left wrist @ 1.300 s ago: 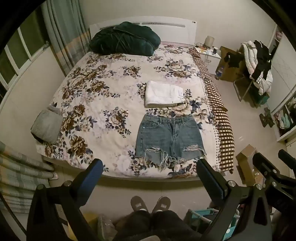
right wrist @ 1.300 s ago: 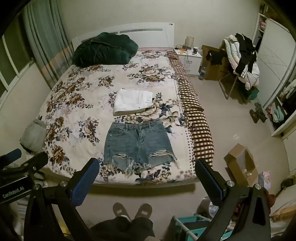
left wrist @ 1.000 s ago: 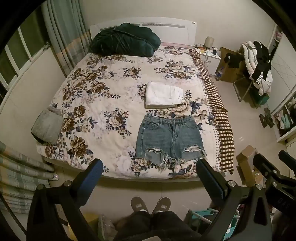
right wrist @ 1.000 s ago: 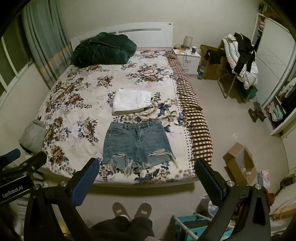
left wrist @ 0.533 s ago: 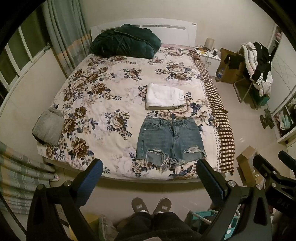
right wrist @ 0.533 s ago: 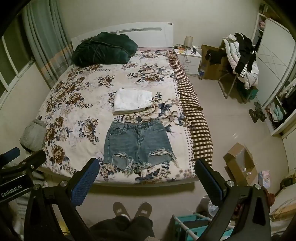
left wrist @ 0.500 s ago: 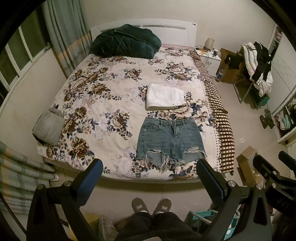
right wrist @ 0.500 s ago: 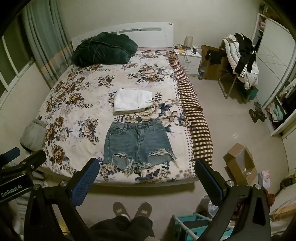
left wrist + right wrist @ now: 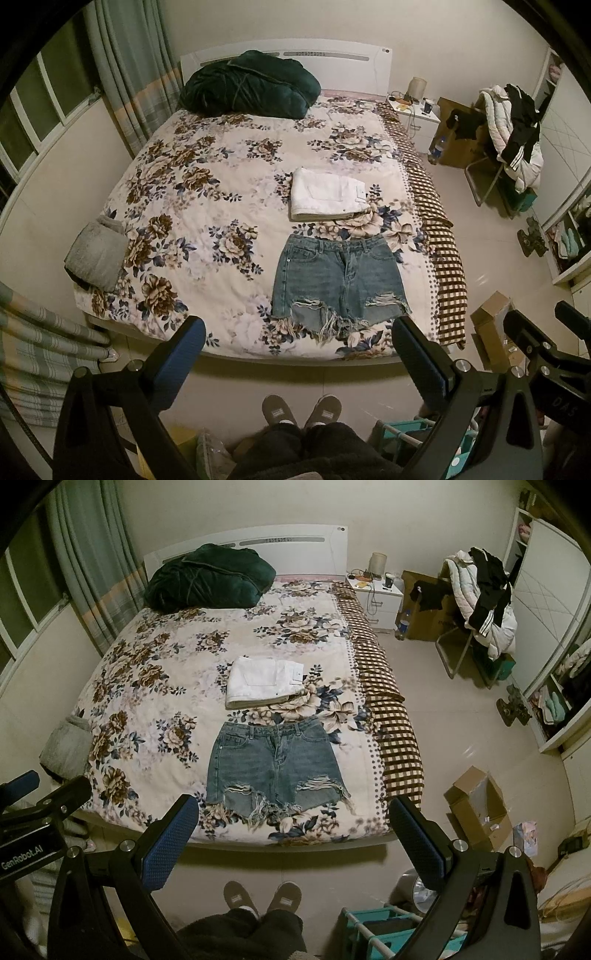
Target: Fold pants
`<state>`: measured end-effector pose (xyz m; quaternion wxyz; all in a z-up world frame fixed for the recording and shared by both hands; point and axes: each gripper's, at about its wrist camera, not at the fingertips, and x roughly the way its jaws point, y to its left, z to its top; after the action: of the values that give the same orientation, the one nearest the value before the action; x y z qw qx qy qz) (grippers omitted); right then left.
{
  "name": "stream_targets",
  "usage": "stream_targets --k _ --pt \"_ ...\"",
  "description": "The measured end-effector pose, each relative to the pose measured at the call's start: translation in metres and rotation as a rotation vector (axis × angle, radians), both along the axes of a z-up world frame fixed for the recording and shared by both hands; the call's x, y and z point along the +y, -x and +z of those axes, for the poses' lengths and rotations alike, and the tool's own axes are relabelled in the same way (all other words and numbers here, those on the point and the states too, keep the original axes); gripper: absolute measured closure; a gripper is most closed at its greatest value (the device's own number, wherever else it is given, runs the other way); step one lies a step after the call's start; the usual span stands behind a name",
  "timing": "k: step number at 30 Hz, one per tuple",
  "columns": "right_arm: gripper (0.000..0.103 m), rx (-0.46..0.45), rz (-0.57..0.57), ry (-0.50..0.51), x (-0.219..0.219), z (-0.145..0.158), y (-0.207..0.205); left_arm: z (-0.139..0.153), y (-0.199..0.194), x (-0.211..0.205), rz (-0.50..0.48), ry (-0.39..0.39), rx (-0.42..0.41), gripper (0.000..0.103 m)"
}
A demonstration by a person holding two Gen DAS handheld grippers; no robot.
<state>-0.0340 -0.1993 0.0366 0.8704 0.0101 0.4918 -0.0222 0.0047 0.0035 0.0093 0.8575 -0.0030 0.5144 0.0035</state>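
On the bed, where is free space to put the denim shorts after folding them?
The widest bare patch of the bedspread lies left of the denim shorts and the folded white garment, bordered by the grey bundle at the left edge and the green duvet at the head. The right strip beside the checked blanket is narrow and crowded.

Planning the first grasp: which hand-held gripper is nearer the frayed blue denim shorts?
Right, slightly. The right hand-held gripper hangs open straight before the frayed blue denim shorts; the left hand-held gripper, also open, sits a little to their left. Neither touches them.
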Motion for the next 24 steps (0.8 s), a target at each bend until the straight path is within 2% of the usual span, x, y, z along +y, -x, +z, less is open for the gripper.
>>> stream_targets --k 24 --pt "0.0 -0.001 0.001 -0.003 0.0001 0.0074 0.0063 0.0007 0.0012 0.0004 0.002 0.002 -0.005 0.0"
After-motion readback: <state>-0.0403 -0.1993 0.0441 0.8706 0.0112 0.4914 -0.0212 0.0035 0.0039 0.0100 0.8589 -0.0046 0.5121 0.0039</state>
